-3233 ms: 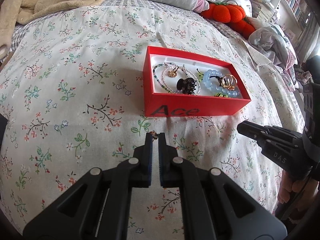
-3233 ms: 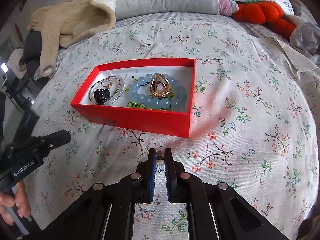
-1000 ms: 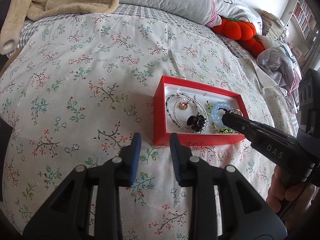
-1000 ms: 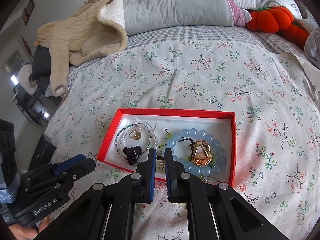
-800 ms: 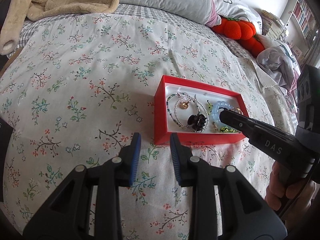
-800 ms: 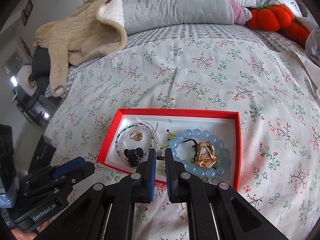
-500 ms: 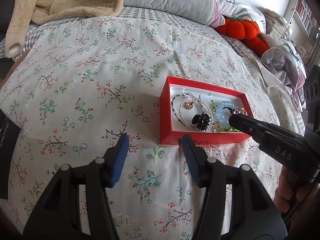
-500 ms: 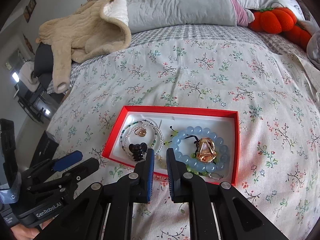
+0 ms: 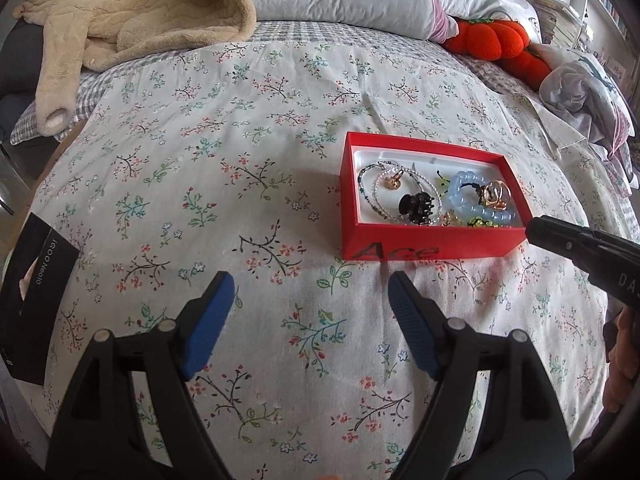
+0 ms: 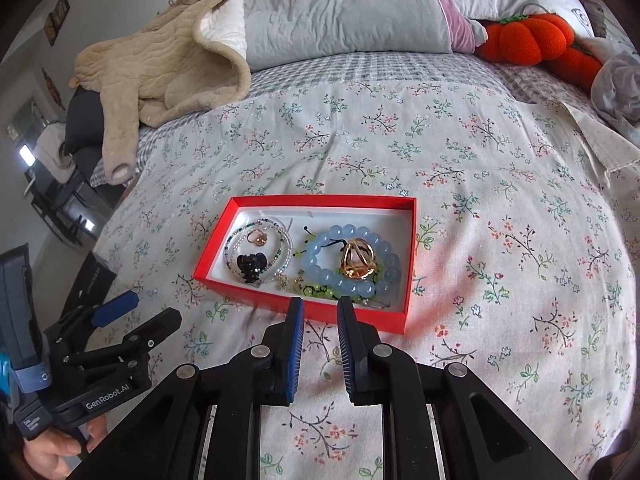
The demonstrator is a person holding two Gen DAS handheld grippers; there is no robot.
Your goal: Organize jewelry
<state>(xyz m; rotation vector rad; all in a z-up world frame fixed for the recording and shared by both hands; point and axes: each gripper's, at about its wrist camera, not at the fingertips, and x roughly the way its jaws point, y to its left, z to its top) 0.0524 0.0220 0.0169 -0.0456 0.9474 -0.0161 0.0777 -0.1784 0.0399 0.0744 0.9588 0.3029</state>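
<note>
Both of your grippers have backed off since a second ago: the right gripper (image 10: 319, 304), whose tips then hung over the tray's contents, now sits at the near wall, and the small gold earrings (image 10: 289, 281) lie inside by the black claw clip (image 10: 250, 266).

Your red tray (image 10: 411, 248) is a shallow box with a white floor. At its 9 o'clock end a thin beaded necklace (image 10: 280, 240) loops around a gold ring (image 10: 257, 237) and the clip; toward 3 o'clock a pale blue bead bracelet (image 10: 386, 276) circles a gold wire hair clasp (image 10: 357, 259).

The tray rests on the floral bedspread (image 9: 240, 168). Seen from your right gripper, it lies just beyond the tips at 12 o'clock; those jaws have just been opening and stand slightly apart, empty. From your left gripper (image 9: 308, 288), the tray sits at 1 o'clock, well clear; its jaws have just been opening too and gape wide, holding nothing.
</note>
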